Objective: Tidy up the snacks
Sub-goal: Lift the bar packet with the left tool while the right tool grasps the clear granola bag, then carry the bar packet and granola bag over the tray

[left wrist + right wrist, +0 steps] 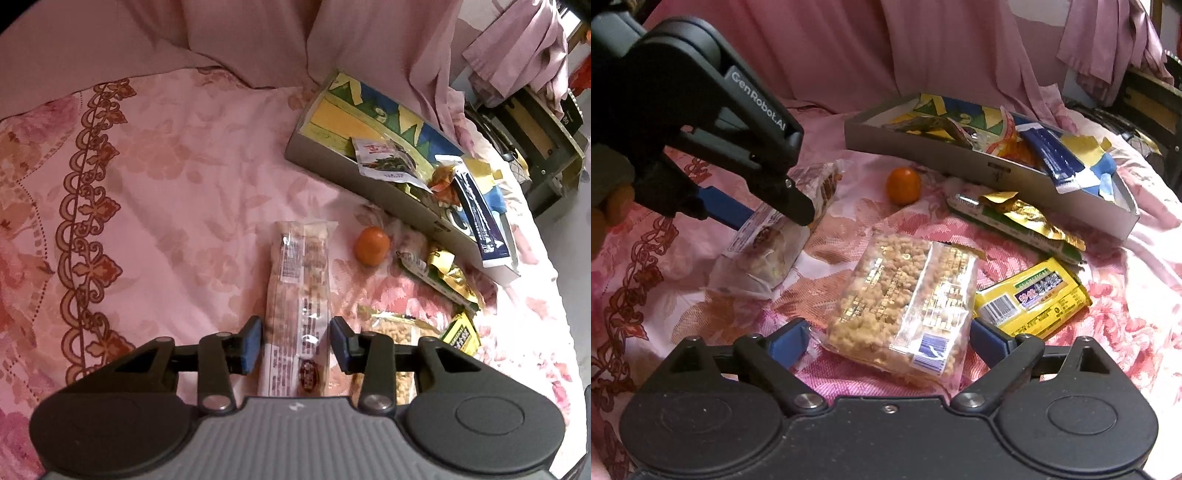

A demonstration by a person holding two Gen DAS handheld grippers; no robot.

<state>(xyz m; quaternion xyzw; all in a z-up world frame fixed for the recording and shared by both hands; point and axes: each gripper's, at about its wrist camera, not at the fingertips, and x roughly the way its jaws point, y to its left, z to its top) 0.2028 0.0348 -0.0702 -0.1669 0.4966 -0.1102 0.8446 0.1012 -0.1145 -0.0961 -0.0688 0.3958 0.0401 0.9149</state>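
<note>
A long clear packet of nut bars (299,280) lies lengthwise on the pink floral bedspread (166,184). My left gripper (295,343) straddles its near end, blue pads close on both sides without squeezing it. The right wrist view shows that gripper (772,221) tilted down over the same packet (768,251). My right gripper (888,341) stands wide open around a clear pack of crunchy golden snack (905,295), which rests flat on the bed. A grey shallow box (923,147) at the back holds several packets, among them a blue and white sachet (1056,158).
A tangerine (903,185) sits loose between the two packs and the box. A gold and green packet (1023,221) and a yellow one (1030,299) lie right of the right gripper. Pink fabric (923,48) hangs behind. Dark furniture (535,129) stands past the bed's right edge.
</note>
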